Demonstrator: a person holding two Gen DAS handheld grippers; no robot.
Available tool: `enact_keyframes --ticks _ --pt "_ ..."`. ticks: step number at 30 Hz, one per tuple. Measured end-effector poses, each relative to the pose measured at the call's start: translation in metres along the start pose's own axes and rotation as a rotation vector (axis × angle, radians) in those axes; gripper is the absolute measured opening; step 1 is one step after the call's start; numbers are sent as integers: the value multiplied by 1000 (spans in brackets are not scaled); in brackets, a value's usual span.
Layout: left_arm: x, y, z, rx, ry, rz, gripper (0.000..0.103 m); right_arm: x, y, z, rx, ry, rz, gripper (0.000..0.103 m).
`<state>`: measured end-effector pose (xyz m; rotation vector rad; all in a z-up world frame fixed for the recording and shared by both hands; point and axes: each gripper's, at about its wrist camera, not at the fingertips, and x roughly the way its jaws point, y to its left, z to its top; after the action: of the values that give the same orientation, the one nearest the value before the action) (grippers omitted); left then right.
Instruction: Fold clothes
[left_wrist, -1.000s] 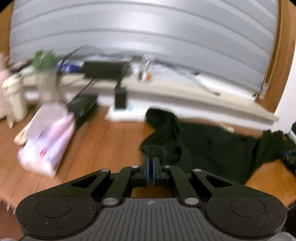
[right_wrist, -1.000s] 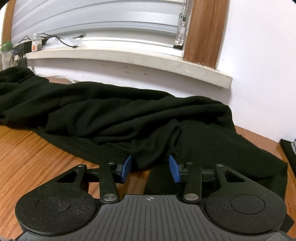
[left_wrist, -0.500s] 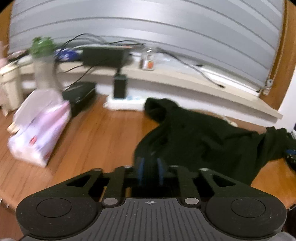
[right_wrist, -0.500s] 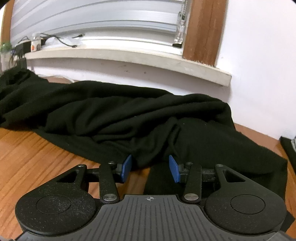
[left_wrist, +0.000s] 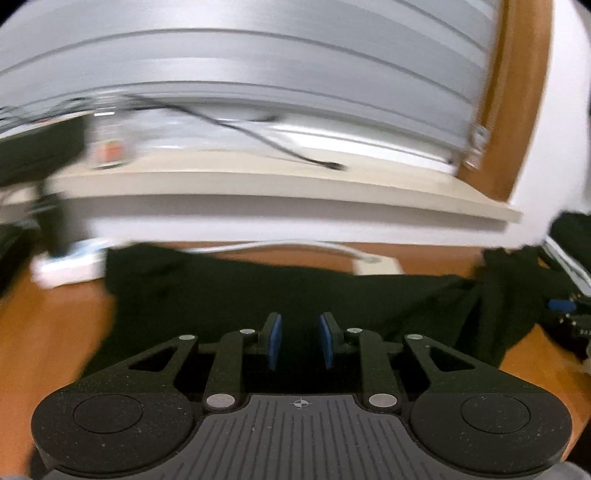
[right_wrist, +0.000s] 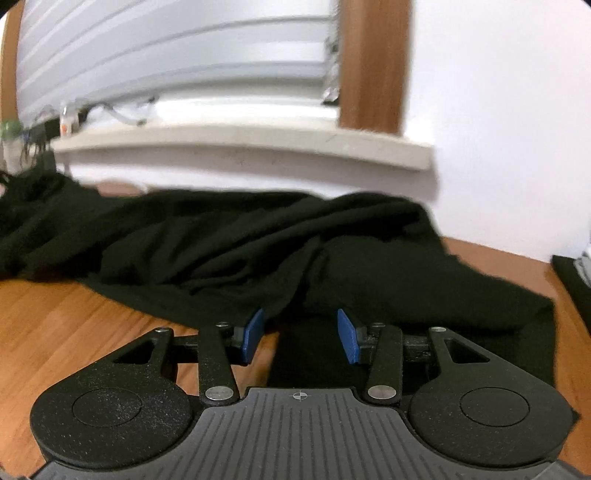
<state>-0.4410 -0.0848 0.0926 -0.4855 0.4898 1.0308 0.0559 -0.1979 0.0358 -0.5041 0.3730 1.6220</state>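
A black garment (left_wrist: 229, 291) lies crumpled in a long band on the wooden table (left_wrist: 48, 332), its folds bunched toward the right. My left gripper (left_wrist: 301, 341) hovers over the middle of it, jaws a little apart, blue pads gripping nothing. This view is blurred by motion. In the right wrist view the same garment (right_wrist: 221, 243) is heaped in front of my right gripper (right_wrist: 299, 336). That gripper is open, with a flat flap of the cloth lying under and between its pads, not pinched. The right gripper's blue pad (left_wrist: 561, 306) shows at the left wrist view's right edge.
A pale window sill (left_wrist: 258, 184) with a loose cable runs along the back wall. A white power strip (left_wrist: 70, 269) lies at the table's back left, and a white adapter (left_wrist: 376, 264) just behind the garment. Another dark item (right_wrist: 572, 280) lies at the far right.
My left gripper has gone from shut to slightly open and swung right over the garment. The tissue pack and bottles have left its view. The right gripper has shifted only slightly.
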Motion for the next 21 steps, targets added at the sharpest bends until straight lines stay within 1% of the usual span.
enact_keyframes --ticks 3,8,13,14,16,19,21 --pt "36 -31 12 48 29 -58 25 -14 -21 4 32 -24 -22 45" --pt "86 -84 26 117 64 -132 25 -15 -65 5 71 -13 -103 45" --pt "119 -133 35 160 81 -196 25 -8 -98 6 88 9 -115 45" --pt "123 -140 36 165 80 -209 33 -6 -103 8 83 13 -113 45" --pt "129 -156 39 172 72 -226 40 1 -110 11 63 23 -113 45" --pt "137 -176 42 178 58 -245 40 11 -123 20 35 43 -103 46" --pt "138 -184 44 169 56 -261 40 18 -131 26 20 58 -93 48"
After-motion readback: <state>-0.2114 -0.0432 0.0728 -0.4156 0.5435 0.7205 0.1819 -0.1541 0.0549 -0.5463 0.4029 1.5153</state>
